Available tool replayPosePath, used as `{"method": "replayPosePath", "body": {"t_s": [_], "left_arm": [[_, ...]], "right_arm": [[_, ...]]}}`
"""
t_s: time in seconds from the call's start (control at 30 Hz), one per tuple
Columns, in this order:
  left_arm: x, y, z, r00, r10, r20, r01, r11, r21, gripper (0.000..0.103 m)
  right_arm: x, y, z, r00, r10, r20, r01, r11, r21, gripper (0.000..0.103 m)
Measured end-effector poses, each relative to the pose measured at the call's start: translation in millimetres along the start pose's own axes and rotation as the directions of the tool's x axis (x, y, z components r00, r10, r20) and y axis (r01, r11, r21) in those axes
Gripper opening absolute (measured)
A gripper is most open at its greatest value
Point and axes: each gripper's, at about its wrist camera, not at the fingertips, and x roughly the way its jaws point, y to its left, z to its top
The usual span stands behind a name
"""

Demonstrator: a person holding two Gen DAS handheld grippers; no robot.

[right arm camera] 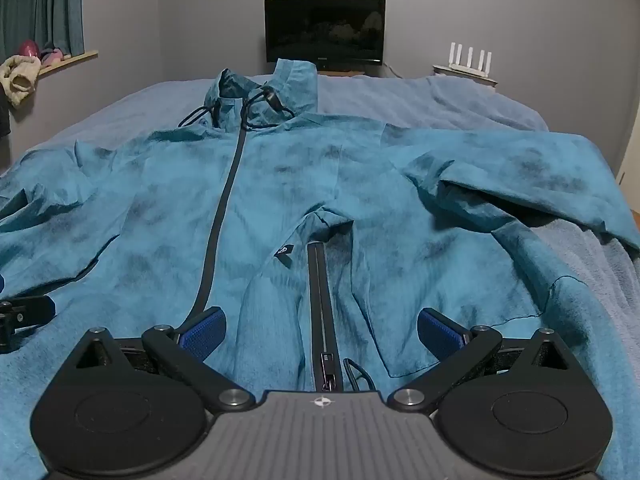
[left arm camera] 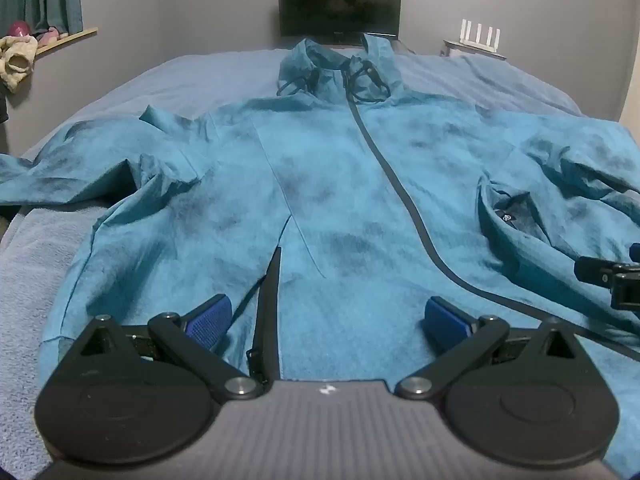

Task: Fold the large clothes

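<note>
The blue jacket (left arm camera: 328,184) lay spread face-up across the bed (left arm camera: 208,72), filling mid-frame. Left gripper (left arm camera: 326,320) and right gripper (right arm camera: 322,330) hovered at its hem, fingers spread wide, gripping nothing. The slick-looking fabric could perhaps slip and bunch if pinched shallowly.

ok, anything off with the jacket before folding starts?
Mostly fine: the teal zip-up jacket lies front-up on the blue bedspread, sleeves out. Its right-hand pocket zipper gapes open and fabric around it is bunched, not flat. Both grippers are open, holding nothing.
</note>
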Motion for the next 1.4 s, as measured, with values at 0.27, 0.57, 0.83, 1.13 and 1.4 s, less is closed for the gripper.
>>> {"method": "replayPosePath", "body": {"t_s": [0.27, 0.57, 0.83, 1.13, 1.4], "left_arm": [[0.5, -0.1, 0.2, 1.000, 0.001, -0.004, -0.001, 1.000, 0.001, 0.103], [4.9, -2.1, -3.8, 1.000, 0.001, -0.009, -0.001, 1.000, 0.002, 0.103], [4.9, -2.2, -3.6, 1.000, 0.001, -0.010, -0.001, 1.000, 0.002, 0.103], [4.8, -2.3, -3.4, 1.000, 0.001, -0.011, -0.001, 1.000, 0.002, 0.103], [4.7, -2.2, -3.2, 1.000, 0.001, -0.011, -0.001, 1.000, 0.002, 0.103]], "right_arm": [[-0.1, 2.2, -0.7, 1.000, 0.001, 0.001, -0.001, 1.000, 0.001, 0.103], [3.9, 1.8, 0.0, 1.000, 0.003, -0.006, -0.003, 1.000, 0.003, 0.103], [5.6, 2.6, 0.2, 1.000, 0.003, -0.008, -0.003, 1.000, 0.004, 0.103], [6.4, 3.0, -0.1, 1.000, 0.005, -0.008, -0.005, 1.000, 0.005, 0.103], [7.2, 3.2, -0.7, 1.000, 0.005, -0.009, -0.005, 1.000, 0.007, 0.103]]}}
